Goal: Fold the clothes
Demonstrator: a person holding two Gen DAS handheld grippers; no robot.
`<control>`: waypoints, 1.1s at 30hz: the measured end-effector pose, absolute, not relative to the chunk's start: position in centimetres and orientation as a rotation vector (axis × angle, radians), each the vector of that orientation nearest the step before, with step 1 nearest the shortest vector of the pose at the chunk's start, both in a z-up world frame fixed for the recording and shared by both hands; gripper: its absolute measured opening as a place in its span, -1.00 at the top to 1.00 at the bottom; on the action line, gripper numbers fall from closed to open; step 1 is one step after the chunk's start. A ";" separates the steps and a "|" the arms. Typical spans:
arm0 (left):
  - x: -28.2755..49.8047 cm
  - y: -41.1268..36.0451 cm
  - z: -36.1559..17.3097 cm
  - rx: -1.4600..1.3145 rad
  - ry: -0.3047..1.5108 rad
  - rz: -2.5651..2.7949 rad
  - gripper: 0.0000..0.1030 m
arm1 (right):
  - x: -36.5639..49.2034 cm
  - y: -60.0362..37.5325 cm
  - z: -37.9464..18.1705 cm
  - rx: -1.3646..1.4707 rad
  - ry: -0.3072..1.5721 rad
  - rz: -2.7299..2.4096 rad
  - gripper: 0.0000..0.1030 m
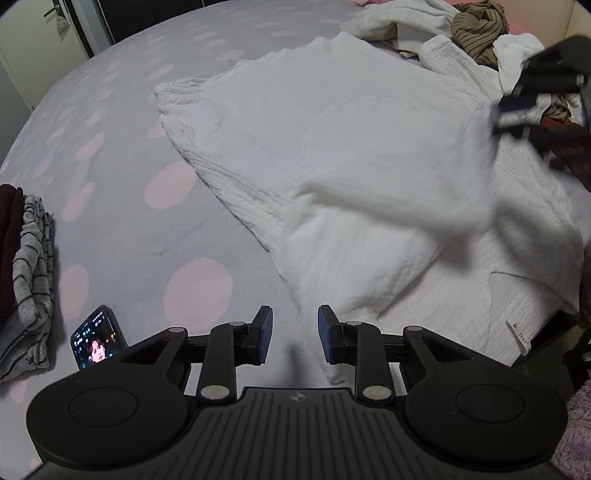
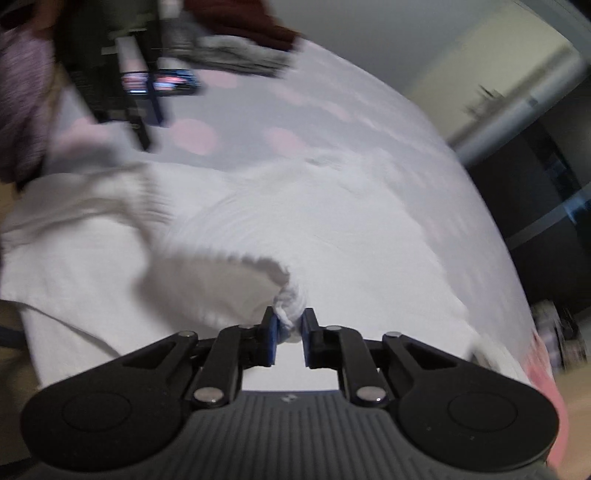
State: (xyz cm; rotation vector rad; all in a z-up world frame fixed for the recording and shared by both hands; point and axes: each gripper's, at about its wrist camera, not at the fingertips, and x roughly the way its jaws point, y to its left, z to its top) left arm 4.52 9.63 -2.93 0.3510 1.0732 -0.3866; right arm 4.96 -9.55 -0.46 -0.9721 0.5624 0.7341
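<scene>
A white textured garment (image 1: 332,147) lies spread on the bed, with one part lifted and blurred in the air at the right. My left gripper (image 1: 295,334) is open and empty, low over the bed at the garment's near edge. My right gripper (image 2: 290,328) is shut on a bunched fold of the white garment (image 2: 291,295) and holds it above the rest of the cloth. The right gripper also shows, blurred, at the right edge of the left wrist view (image 1: 509,110). The left gripper shows, blurred, at the upper left of the right wrist view (image 2: 140,107).
The bed sheet (image 1: 122,166) is grey with pink dots. A folded striped grey garment (image 1: 29,280) and a dark red one (image 1: 7,240) lie at the left. A phone (image 1: 98,338) with a lit screen lies beside them. A pile of unfolded clothes (image 1: 476,29) sits at the back right.
</scene>
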 end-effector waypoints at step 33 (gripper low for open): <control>4.8 9.9 -6.7 0.295 1.178 -0.429 0.12 | 4.5 -10.2 -8.1 -0.867 0.853 0.795 0.10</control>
